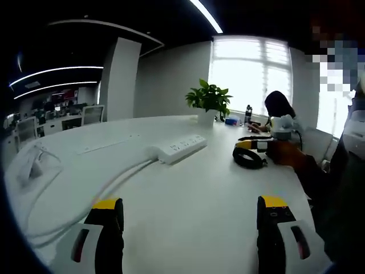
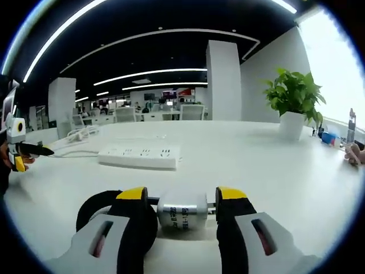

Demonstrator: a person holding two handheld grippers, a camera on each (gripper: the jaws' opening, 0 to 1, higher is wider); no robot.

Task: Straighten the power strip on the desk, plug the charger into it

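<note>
Right gripper (image 2: pixel 177 208) has the silver charger (image 2: pixel 182 210) clamped between its jaws at the near desk (image 2: pixel 285 171) edge, left gripper (image 1: pixel 190 214) gaping empty, and the power strip (image 2: pixel 140 155) mid-desk looks unpinned, so it'll probably skid when plugging.

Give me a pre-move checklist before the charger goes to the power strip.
1. Charger between the right gripper jaws: ok, though firm contact cannot be told.
2. Left gripper free: ok, open, holding nothing.
3. Power strip sockets facing up: ok.
4. Strip straightened: cannot tell.
5. Desk between charger and strip: ok, bare.
6. Strip's cable out of the way: ok, trailing off behind the strip.
</note>
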